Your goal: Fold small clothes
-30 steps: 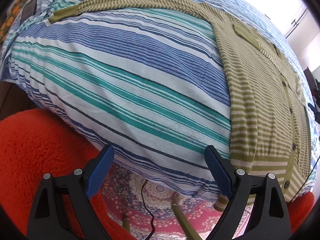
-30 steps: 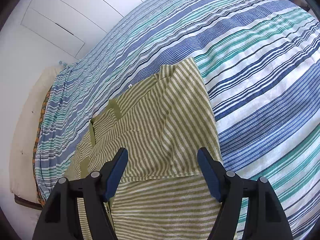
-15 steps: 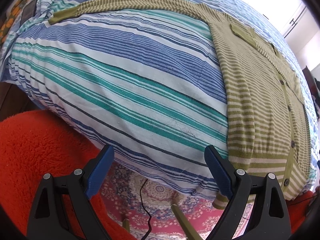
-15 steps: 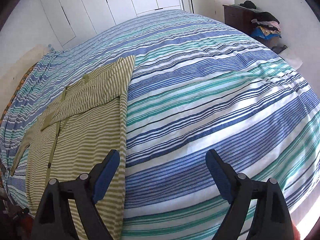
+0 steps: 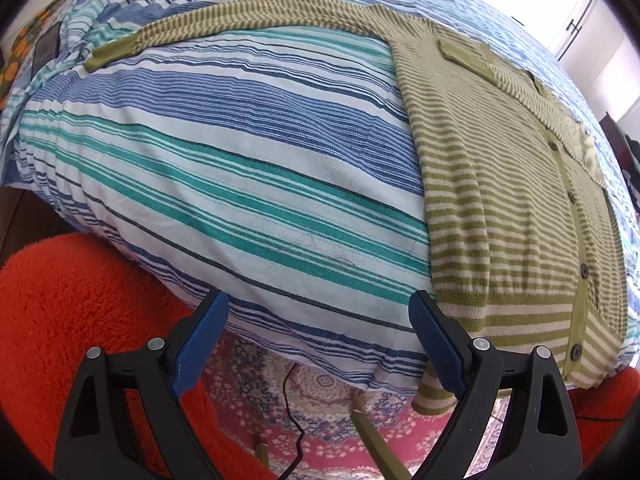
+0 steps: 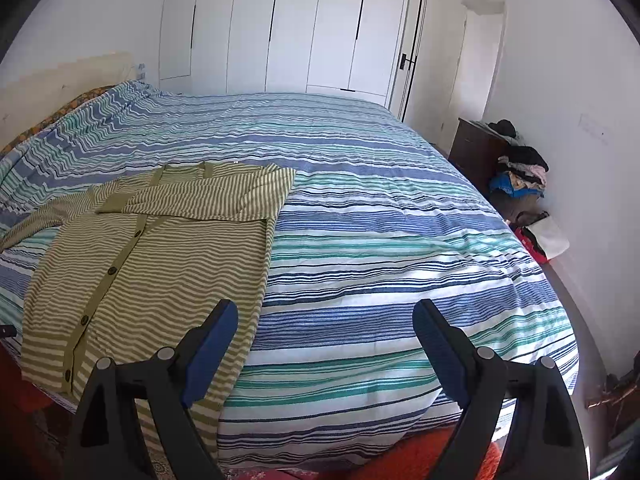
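Now the right gripper [image 6: 324, 344] has pulled back from the cardigan [image 6: 160, 256], one sleeve folded across (other outstretched); left gripper [image 5: 318, 332] waits; both jaws wide, empty.

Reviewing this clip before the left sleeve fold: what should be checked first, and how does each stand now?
1. Left gripper open, holding nothing: ok.
2. Right gripper open, holding nothing: ok.
3. One sleeve already folded across the cardigan chest: ok.
4. Other sleeve folded in: not ok, it lies stretched out on the bed.
5. Cardigan buttoned and flat: ok.
6. Hem fully on the bed: not ok, it hangs over the edge.
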